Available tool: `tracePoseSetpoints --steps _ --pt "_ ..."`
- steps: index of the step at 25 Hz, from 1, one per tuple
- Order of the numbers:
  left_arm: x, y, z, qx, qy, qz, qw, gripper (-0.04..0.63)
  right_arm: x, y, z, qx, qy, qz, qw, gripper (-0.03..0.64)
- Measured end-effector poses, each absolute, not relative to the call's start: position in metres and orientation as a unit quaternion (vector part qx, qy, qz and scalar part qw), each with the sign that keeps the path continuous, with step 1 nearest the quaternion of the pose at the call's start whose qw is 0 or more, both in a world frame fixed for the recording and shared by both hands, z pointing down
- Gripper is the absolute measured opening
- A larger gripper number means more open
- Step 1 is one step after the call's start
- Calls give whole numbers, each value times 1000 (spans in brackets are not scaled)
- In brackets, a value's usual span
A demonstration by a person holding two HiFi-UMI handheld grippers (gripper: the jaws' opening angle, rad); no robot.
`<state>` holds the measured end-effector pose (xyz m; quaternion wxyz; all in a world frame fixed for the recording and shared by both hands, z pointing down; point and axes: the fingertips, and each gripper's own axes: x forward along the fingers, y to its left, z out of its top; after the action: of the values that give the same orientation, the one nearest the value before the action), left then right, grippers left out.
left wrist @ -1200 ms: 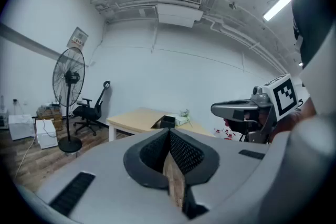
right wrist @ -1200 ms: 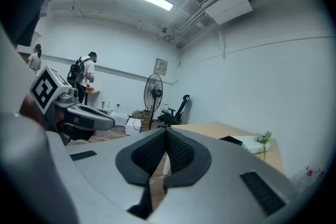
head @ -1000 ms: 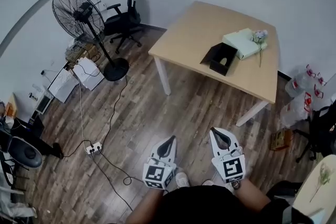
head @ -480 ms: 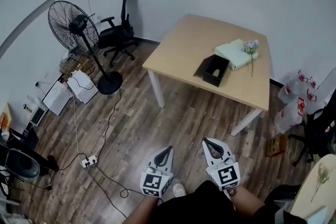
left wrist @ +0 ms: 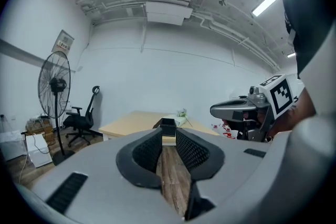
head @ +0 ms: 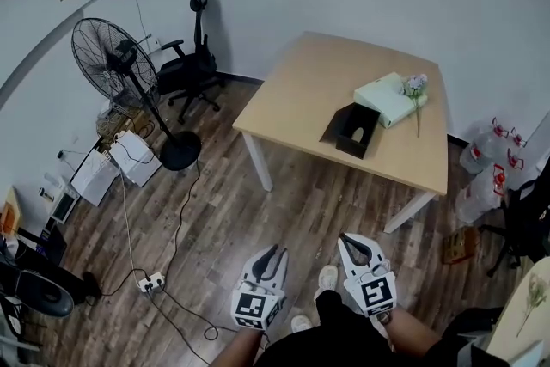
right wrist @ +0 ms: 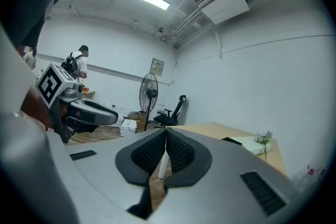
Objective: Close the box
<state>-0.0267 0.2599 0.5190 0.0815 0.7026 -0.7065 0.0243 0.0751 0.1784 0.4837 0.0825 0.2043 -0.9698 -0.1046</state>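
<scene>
Two pairs of tongs hang low over the wooden floor (head: 223, 211), well apart from the work. At far left a standing fan (head: 114, 63) and a black office chair (head: 193, 56) stand by the wall. The left tongs (head: 275, 252) are opening: a narrow slit shows between the ribbed pads (left wrist: 148, 150), with only floor seen through it. The right tongs (head: 354, 241) are pressed together at the tips, with nothing in them. Farther right, the tabletop (head: 301, 90) carries the black box (head: 355, 130), open at the top, near its front edge. Just beside it lies a flat pale green piece (head: 387, 97), possibly the lid, though it is too small to be sure. A flower sprig (head: 417, 87) rests at that piece's right end. Water bottles (head: 485, 152) stand on the floor at far right.
</scene>
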Motion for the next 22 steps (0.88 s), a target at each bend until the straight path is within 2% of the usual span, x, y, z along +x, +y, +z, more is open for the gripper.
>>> tracePoseSetpoints --steps 8,13,22 --pt "-49 177 510 710 -700 28 70 118 55 101 470 220 -968 -106 64 15" --pt "-58 120 507 715 -696 39 61 168 48 47 463 235 -965 -98 58 15" --pt "-84 37 506 691 -719 49 47 430 35 -35 460 240 -965 -90 48 15"
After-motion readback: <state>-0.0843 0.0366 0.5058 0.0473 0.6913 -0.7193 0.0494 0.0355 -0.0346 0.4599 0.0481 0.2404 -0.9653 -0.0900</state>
